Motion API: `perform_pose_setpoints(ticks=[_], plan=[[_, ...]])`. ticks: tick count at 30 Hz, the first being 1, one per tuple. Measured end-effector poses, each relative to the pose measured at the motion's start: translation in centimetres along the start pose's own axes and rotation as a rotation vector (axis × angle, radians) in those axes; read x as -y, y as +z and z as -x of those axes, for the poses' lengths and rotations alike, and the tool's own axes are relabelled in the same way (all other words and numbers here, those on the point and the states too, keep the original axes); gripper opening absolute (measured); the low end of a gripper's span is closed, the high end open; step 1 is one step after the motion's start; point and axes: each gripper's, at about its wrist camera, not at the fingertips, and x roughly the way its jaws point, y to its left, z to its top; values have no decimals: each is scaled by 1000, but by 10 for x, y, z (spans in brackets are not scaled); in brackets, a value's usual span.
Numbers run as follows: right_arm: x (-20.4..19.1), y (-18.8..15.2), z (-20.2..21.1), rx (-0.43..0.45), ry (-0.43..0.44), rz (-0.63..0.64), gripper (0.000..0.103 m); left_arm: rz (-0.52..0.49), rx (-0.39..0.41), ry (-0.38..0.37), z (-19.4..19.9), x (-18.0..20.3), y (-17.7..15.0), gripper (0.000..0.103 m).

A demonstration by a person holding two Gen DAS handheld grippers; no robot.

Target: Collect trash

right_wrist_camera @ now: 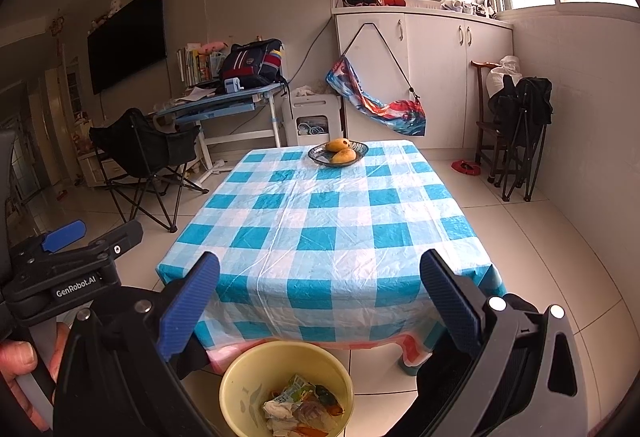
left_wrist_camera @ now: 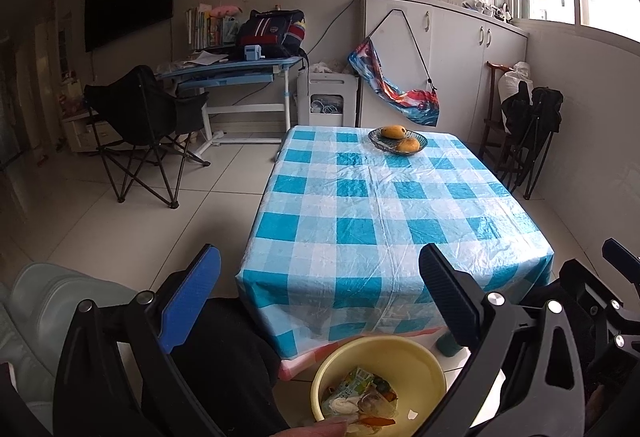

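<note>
Trash (right_wrist_camera: 298,407) sits in bucket (right_wrist_camera: 240,377); bench (right_wrist_camera: 332,221) looks done. Both grippers, left (left_wrist_camera: 320,301) & right (right_wrist_camera: 320,301), wide open, empty. Next: prob. nothing.

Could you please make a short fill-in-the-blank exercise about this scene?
1. The trash lies inside the yellow ____ on the floor.
2. The tablecloth has a checked pattern of white and ____.
3. The dish on the table holds ____ mangoes.
4. Both the left gripper and the right gripper are ____.

Missing words: basin; blue; two; open
</note>
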Motion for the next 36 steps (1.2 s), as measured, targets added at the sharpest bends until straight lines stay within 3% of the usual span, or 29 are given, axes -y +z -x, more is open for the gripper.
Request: perform_pose_setpoints(ticks=[36], plan=[[5,-4,3,-8,-9,-10,96,-42,30,28,1,11,-7,96]])
